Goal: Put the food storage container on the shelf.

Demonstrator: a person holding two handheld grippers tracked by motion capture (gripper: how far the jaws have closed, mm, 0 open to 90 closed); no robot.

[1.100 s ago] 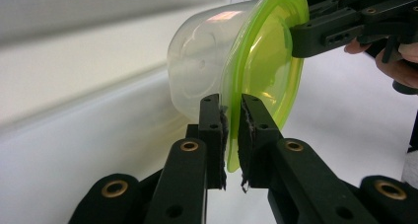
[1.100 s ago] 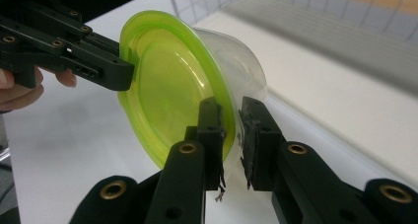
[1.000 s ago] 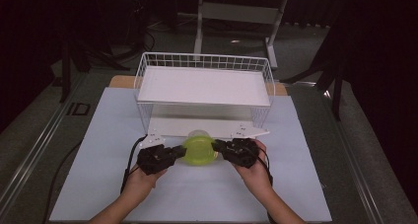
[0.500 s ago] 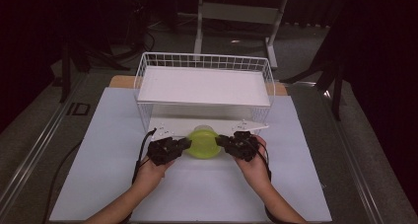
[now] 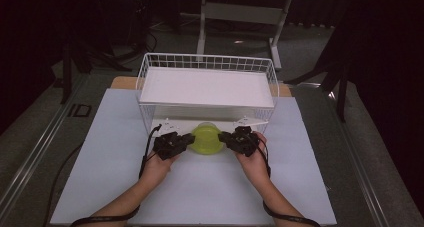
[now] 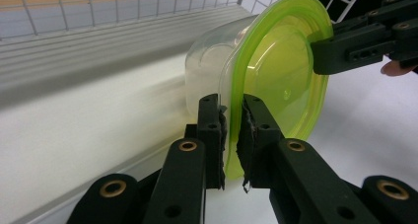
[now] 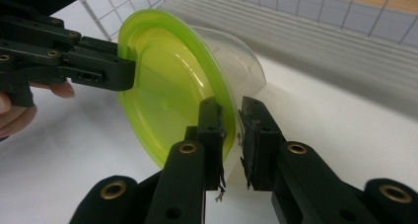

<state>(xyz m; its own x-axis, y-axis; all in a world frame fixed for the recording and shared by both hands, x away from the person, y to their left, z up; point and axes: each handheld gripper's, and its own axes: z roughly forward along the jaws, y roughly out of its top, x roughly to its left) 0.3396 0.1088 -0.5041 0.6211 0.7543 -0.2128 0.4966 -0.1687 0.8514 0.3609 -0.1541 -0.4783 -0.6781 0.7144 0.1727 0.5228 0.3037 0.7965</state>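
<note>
The left gripper (image 6: 231, 140) and right gripper (image 7: 231, 140), jaws clamped on opposite rims of a green-lidded clear container (image 5: 207, 138) carried between them, near the white wire basket (image 5: 145, 82) just beyond; level, evenly matched hands would likely steady it.

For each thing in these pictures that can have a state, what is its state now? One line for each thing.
Container: clear, lid on, held off the table between both grippers.
Green lid: fitted on the container, its rim gripped at two sides.
Left gripper: shut on the lid's rim.
Right gripper: shut on the lid's rim.
Wire basket: upright on the table.
</note>
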